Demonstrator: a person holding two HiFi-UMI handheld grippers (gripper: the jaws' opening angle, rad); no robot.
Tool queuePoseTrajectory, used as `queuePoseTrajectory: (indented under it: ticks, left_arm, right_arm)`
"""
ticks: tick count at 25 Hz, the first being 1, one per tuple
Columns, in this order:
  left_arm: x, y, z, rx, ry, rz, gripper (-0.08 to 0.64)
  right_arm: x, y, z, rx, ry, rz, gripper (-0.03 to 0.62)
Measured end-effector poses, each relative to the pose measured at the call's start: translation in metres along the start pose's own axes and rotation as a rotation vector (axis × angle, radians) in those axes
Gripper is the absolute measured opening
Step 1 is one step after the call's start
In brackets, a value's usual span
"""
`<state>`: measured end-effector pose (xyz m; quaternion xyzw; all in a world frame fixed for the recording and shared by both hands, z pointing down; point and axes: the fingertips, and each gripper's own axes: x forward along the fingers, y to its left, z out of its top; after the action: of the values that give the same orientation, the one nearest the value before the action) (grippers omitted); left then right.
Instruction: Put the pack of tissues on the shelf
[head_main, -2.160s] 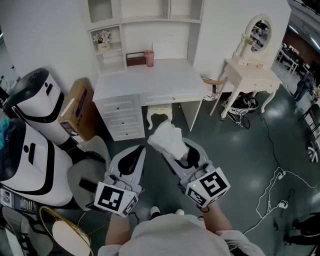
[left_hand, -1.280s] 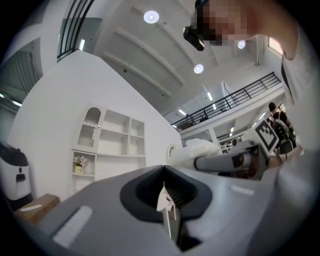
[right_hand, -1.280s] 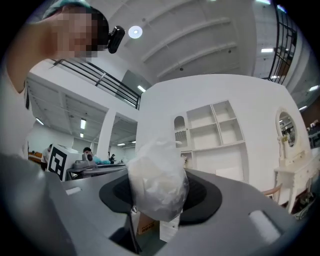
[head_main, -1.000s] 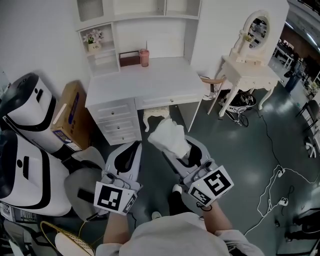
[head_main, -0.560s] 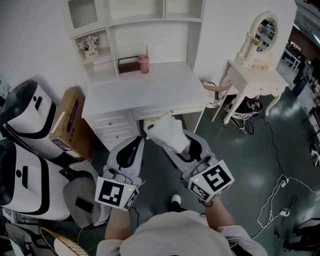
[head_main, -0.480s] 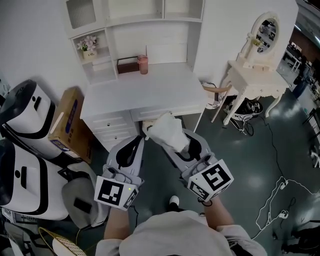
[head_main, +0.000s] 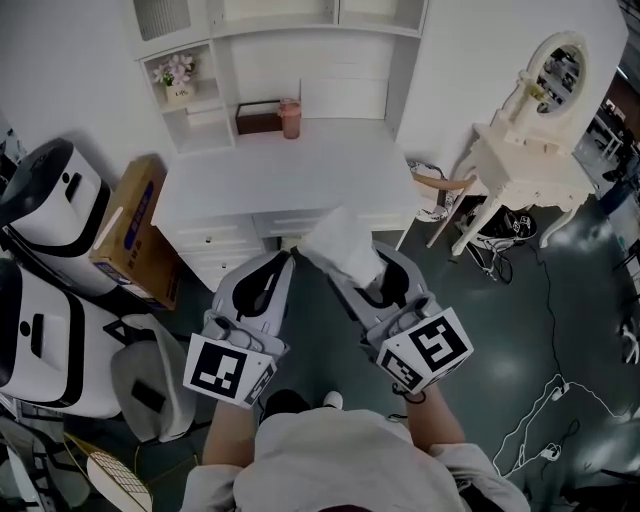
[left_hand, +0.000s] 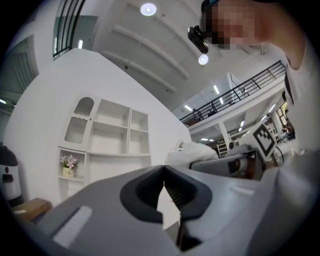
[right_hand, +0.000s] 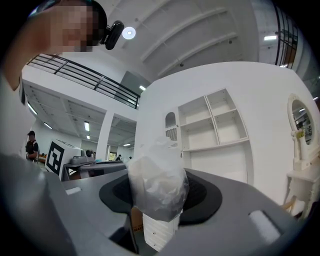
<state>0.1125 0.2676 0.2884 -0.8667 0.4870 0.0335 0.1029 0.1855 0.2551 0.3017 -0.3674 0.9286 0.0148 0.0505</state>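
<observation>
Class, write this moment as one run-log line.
right gripper: shut on pack of tissues | left gripper: shut, empty | shelf: ahead, not yet reached

The pack of tissues (head_main: 340, 248) is held before the bench (head_main: 300, 172). The shelf (head_main: 340, 78) is set behind, a dressing table (head_main: 525, 165) rightward.

The head camera looks steeply down from above the person's shoulders, with the white wooden desk (head_main: 300, 170) and its white open-shelved hutch (head_main: 280, 40) at the far side. The cameras on the grey left gripper (left_hand: 164, 172) and grey right gripper (right_hand: 157, 195) sit close behind their own jaws, facing slightly upward (ceiling lights show). All three views share that hutch.
</observation>
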Motion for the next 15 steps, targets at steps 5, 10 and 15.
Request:
queuePoseTrajectory:
  ticks: [5,10,15]
  left_arm:
    - [0.016,0.006,-0.008,0.005,0.017,0.009,0.0]
    - [0.037,0.028,-0.02,0.002,0.028,-0.002,0.0]
    - [0.063,0.055,-0.029,0.005,0.025,-0.025,0.0]
  right_arm:
    - [0.011,-0.015,-0.008,0.019,0.0,0.012,0.218]
    - [0.036,-0.03,-0.017,0.027,0.019,0.0,0.219]
    - [0.067,-0.051,-0.022,0.029,0.02,-0.033,0.219]
